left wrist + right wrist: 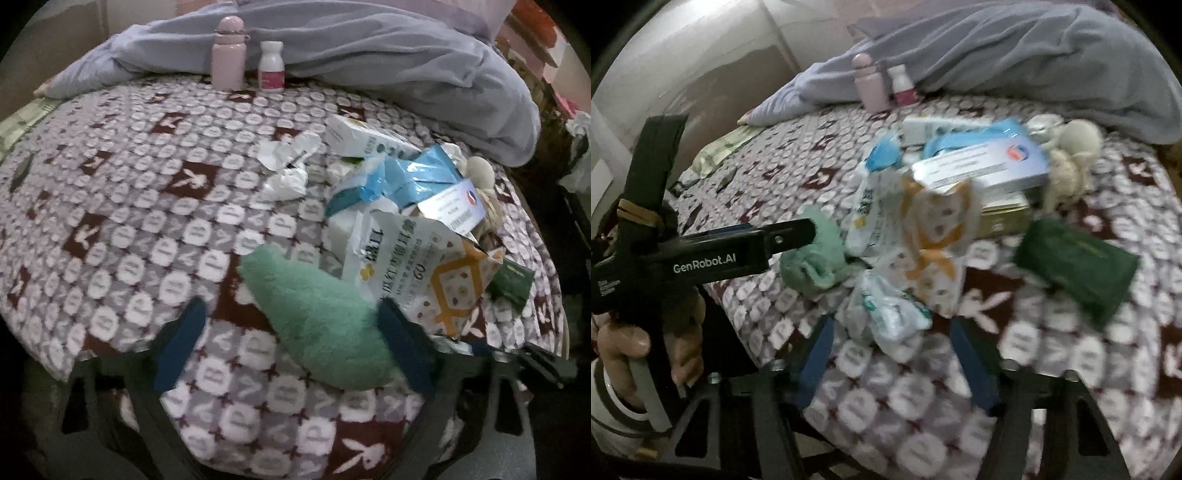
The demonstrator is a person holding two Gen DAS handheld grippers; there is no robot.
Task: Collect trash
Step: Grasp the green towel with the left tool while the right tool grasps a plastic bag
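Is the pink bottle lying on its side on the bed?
No, the pink bottle stands upright beside the small white bottle.

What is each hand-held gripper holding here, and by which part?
Nothing is visibly held. The left hand-held gripper stands open around the green fuzzy cloth; the right hand-held gripper straddles a crumpled plastic wrapper, pads not visibly pressing.

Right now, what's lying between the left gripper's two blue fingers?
A fuzzy green cloth lies between the left gripper fingers, over the patterned blanket; the left wrist view shows it best.
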